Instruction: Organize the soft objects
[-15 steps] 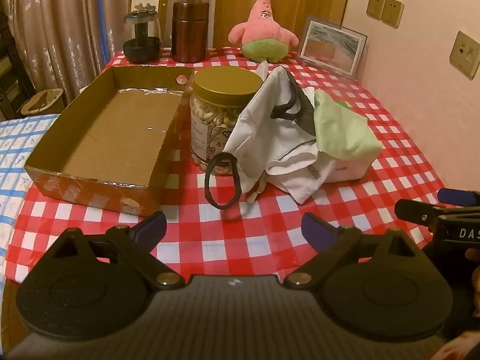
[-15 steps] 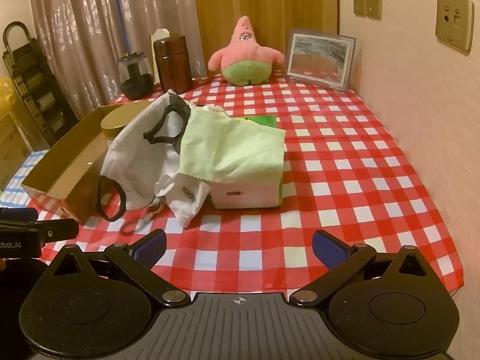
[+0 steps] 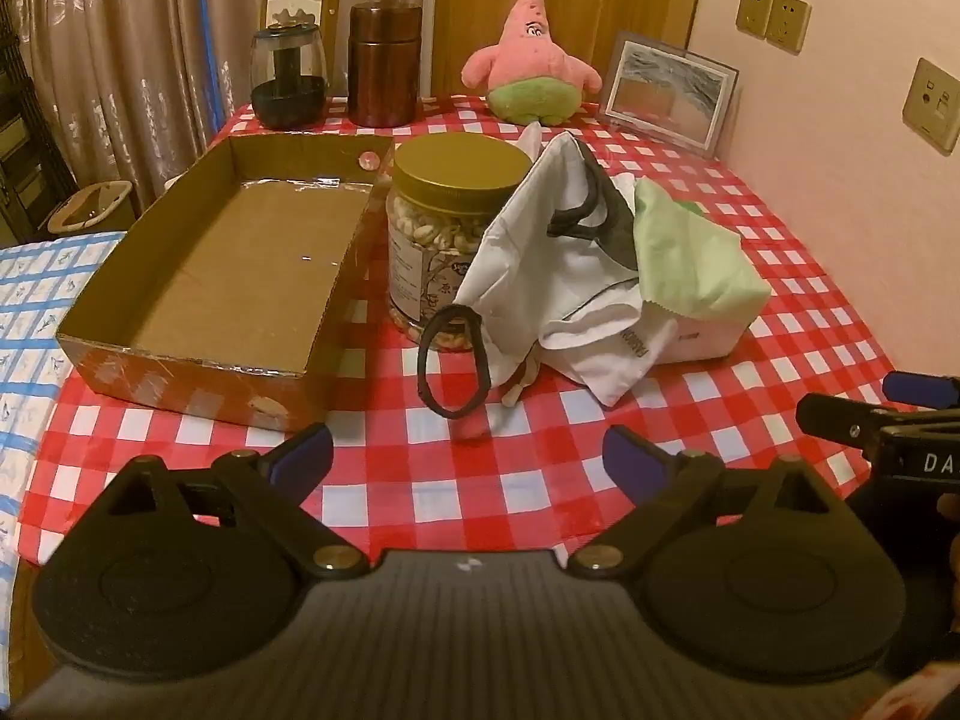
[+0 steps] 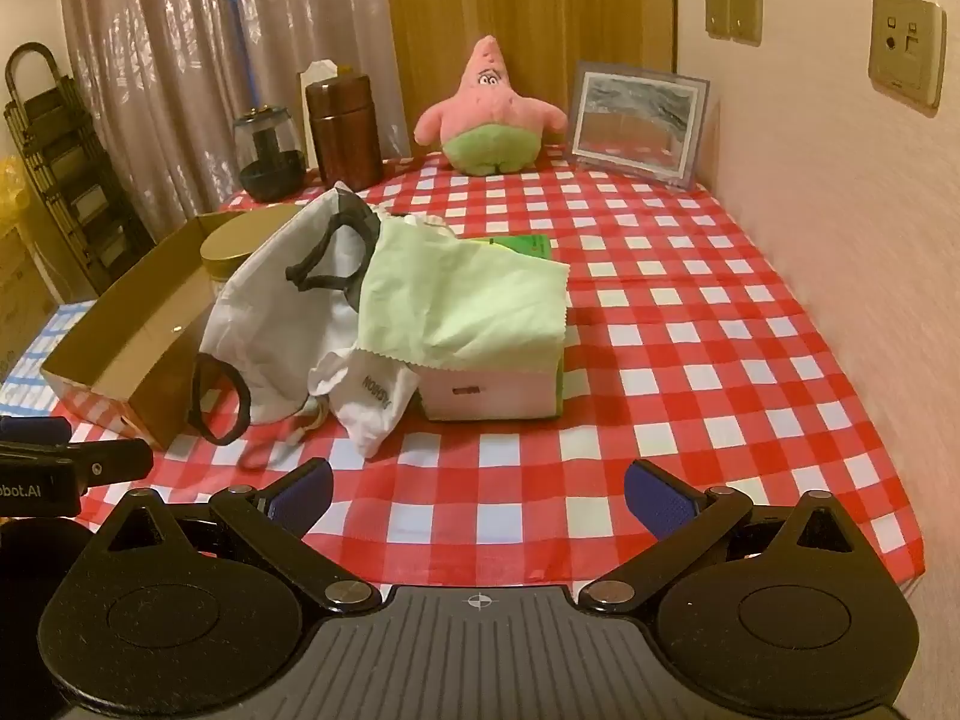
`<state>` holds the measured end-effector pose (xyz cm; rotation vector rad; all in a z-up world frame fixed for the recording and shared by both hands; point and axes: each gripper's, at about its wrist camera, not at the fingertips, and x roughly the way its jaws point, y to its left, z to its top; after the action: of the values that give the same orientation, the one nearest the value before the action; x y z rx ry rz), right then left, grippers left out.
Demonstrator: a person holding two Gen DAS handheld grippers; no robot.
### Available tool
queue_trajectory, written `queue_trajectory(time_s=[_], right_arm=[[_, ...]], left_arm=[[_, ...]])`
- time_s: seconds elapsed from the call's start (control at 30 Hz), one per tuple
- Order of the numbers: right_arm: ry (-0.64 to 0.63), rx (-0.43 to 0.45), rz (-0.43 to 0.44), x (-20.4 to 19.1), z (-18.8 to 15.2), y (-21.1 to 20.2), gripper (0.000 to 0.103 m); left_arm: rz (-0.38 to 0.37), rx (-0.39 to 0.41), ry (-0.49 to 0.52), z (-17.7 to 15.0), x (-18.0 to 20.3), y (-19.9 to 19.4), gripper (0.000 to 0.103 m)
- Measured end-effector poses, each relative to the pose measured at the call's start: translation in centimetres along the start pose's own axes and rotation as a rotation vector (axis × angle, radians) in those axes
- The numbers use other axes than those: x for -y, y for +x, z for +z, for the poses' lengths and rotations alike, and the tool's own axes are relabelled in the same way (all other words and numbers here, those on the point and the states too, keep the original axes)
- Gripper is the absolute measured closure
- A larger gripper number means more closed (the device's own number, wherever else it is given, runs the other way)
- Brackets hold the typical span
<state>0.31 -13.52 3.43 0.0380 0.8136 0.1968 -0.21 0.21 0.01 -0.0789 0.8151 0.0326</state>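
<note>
White bag point(image 4: 282, 324) slumped mid-table against jar point(image 3: 456, 222), black handles point(image 3: 453, 363) trailing toward near edge. Green cloth point(image 4: 468, 306) draped over small white box point(image 4: 492, 393), overlapping bag's right side. Second white pouch point(image 4: 375, 405) poking out below cloth, touching box. Pink plush point(image 4: 489, 111) upright at far edge, well apart from pile. Cardboard tray point(image 3: 198, 276) just left of jar, nothing inside, likely drop spot.

Left gripper point(image 3: 468, 459) spread wide, nothing between fingers, hovering over near edge, aimed down at handle loop. Right gripper point(image 4: 477, 495) likewise wide apart, holding nothing, short of box.

Probable step: first pick from pile. Best to take top layer first: pinch cloth at free zigzag hem, lift straight up to avoid dragging box. For bag, grab bunched fabric rather than thin handle. Keep clear of jar; risk of tipping it. Tablecloth point(image 4: 690, 324) loose, easy to snag.
</note>
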Motion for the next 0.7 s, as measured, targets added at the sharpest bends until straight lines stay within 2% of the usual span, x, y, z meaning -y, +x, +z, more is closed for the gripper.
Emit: queue_trajectory(time_s=[0.7], right_arm=[[-0.002, 0.006, -0.004, 0.00, 0.06, -0.09, 0.000]], left_arm=[[-0.002, -0.001, 0.002, 0.09, 0.01, 0.03, 0.007]])
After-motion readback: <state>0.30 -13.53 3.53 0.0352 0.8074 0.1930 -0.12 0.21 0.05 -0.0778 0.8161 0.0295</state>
